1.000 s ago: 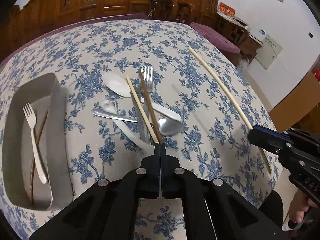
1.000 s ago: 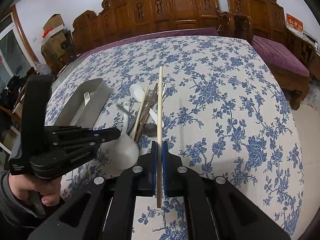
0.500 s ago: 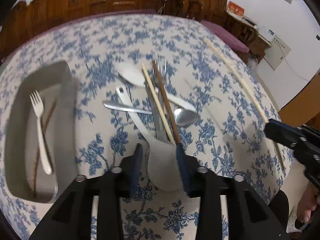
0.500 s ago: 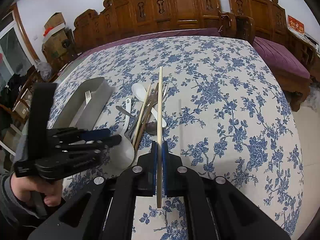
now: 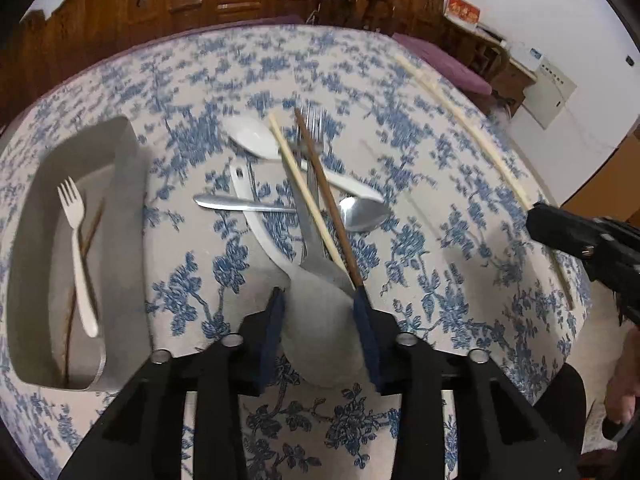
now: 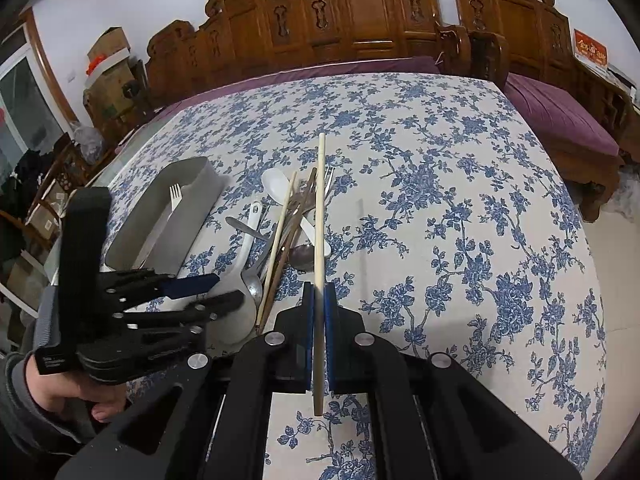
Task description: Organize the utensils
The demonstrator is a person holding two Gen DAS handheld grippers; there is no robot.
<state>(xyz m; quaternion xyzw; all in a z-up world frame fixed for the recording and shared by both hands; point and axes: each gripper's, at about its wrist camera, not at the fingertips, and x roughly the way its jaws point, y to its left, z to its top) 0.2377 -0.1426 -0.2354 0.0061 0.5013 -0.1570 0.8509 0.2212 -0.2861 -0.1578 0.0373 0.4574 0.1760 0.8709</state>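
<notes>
The left gripper (image 5: 320,300) is closing around the white ladle's (image 5: 324,344) bowl, seemingly not yet pinching, while the right gripper (image 6: 319,292) clamps a pale chopstick (image 6: 319,216)

Each fisheye camera sat on its own gripper and looked forward and steeply down along the fingers, close over the table (image 5: 460,248). The left view faced the utensil pile (image 5: 312,208) from just above; the right saw that same pile (image 6: 292,232) and the tray (image 6: 176,216), which both views shared.
</notes>
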